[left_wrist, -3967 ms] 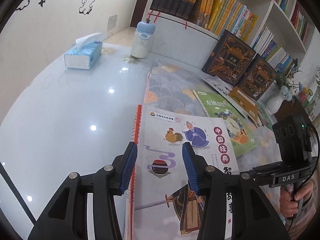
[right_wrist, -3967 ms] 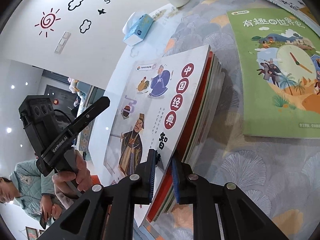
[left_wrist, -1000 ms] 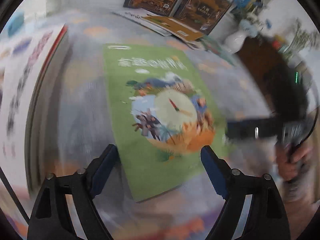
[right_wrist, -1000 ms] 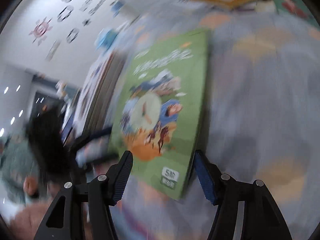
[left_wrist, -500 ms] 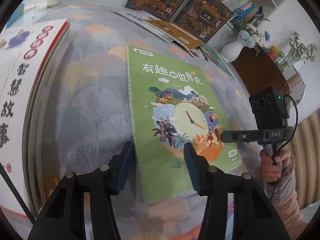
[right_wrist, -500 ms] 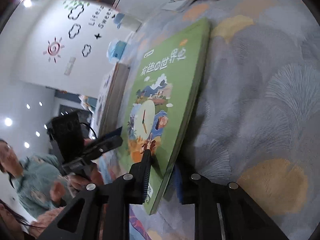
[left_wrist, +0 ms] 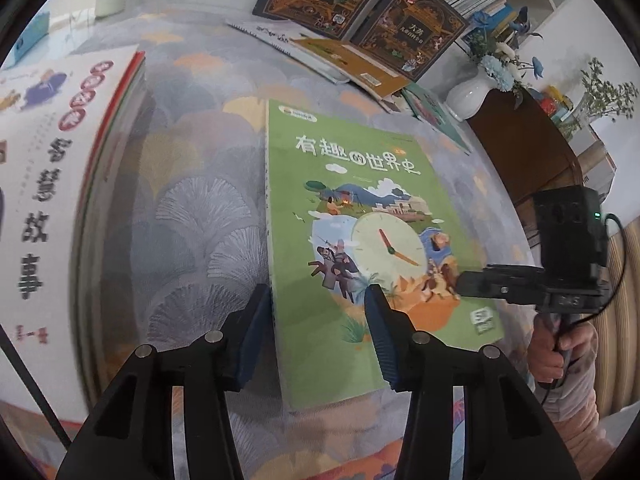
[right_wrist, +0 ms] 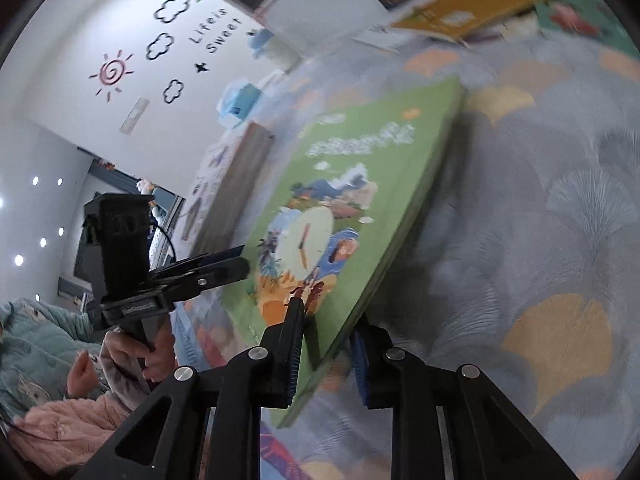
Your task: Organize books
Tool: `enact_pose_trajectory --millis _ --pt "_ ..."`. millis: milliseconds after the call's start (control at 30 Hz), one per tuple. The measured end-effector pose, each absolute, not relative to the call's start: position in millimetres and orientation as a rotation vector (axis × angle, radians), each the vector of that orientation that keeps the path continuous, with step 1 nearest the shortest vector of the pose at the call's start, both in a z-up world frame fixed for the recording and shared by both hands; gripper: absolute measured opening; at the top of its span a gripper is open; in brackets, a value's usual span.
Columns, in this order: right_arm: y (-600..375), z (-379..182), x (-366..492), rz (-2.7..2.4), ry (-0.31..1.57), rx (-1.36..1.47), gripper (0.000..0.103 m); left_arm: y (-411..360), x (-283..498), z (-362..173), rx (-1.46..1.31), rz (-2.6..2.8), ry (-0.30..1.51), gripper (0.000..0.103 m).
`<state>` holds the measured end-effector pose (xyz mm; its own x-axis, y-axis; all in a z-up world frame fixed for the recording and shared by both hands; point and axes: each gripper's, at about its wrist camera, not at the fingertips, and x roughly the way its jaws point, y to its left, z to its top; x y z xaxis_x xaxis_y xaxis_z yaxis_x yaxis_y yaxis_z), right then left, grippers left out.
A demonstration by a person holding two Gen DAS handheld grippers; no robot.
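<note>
**Both tongs at the green book's near edge**

Right tongs [right_wrist: 326,344] pinch the near right edge of the green book [left_wrist: 360,216], tilting that side off the patterned cloth [left_wrist: 192,208]. Left tongs [left_wrist: 320,330] stand partly open astride its near left corner, one finger beside the spine, one over the cover. Left of them lies a stack of books [left_wrist: 52,168]; ahead, loose books [left_wrist: 344,60] and a white vase [left_wrist: 470,94].
</note>
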<state>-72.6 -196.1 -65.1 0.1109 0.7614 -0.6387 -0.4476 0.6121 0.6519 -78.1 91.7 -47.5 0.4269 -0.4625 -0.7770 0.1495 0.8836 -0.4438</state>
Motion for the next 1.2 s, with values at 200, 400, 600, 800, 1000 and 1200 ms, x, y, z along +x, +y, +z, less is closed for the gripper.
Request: enact_pose_trajectory --millis 200,400,600,800,1000,1200 --pt "-184 -27 -95 0.91 1.036 0.256 0.021 99 -85 -29 -0.336 -0.411 1.026 0.044" --pt "-170 -5 -115 0.895 0.962 0.161 0.022 108 -94 -17 -0.357 -0.419 0.993 0.044" --pt "-145 25 -123 0.906 0.886 0.101 0.022 131 -102 5 -0.388 -0.379 0.913 0.044" --pt "-92 49 -113 0.992 0.834 0.083 0.022 183 -114 37 -0.398 -0.297 0.81 0.046" --pt "-15 53 -95 1.102 0.828 0.06 0.022 246 -127 46 -0.398 -0.14 0.761 0.046" --pt "51 28 -77 1.172 0.902 0.054 0.022 295 -130 22 -0.446 -0.038 0.8 0.046"
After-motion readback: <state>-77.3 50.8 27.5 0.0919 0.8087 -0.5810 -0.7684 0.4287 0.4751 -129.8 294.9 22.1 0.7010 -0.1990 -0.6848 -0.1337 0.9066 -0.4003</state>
